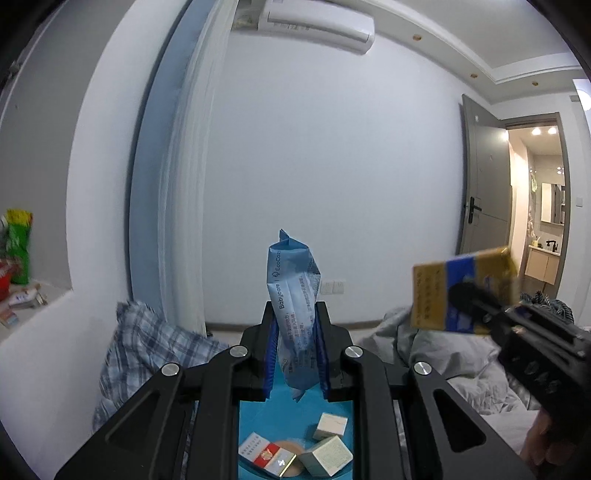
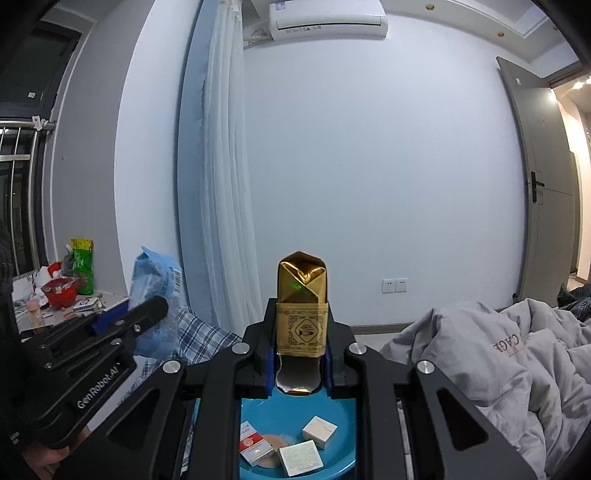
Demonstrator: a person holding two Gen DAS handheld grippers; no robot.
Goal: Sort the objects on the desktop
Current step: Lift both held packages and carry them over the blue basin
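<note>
Down low and closest in, a blue tray (image 2: pixel 332 413) sits beneath both tools, and it's carrying a red-and-white cigarette pack (image 2: pixel 255 448), a cream box (image 2: pixel 300 458) lying flat and a small white box (image 2: pixel 320 432) just behind it, all close together. A round tan disc (image 2: pixel 271 443) peeks out between the pack and the cream box.

Up a level: the left tongs (image 1: pixel 297 354) are clamped on a blue Babycare wipes packet (image 1: pixel 293 314), which stands upright between the blue pads and pokes well above the fingertips. Over on the right, the right tongs (image 2: pixel 300 354) are closed tight on a gold cigarette pack (image 2: pixel 301 302), held on end with its foil top facing the camera. From the left wrist view that same pack shows a blue band across its gold face and hangs slightly blurred above the bed.

Beyond the tools, a plaid pillow (image 1: pixel 155 343) lies to the left and a rumpled grey duvet (image 2: pixel 498 354) to the right. Further left, a cluttered ledge (image 2: pixel 110 299) holds a red bowl (image 2: pixel 59 291) and a green bag (image 2: pixel 83 266).

At the back: a white curtain (image 2: pixel 225 166), a wall air conditioner (image 2: pixel 328 18), a double wall socket (image 2: pixel 395 285) and a grey door (image 2: pixel 532 177) standing open.
</note>
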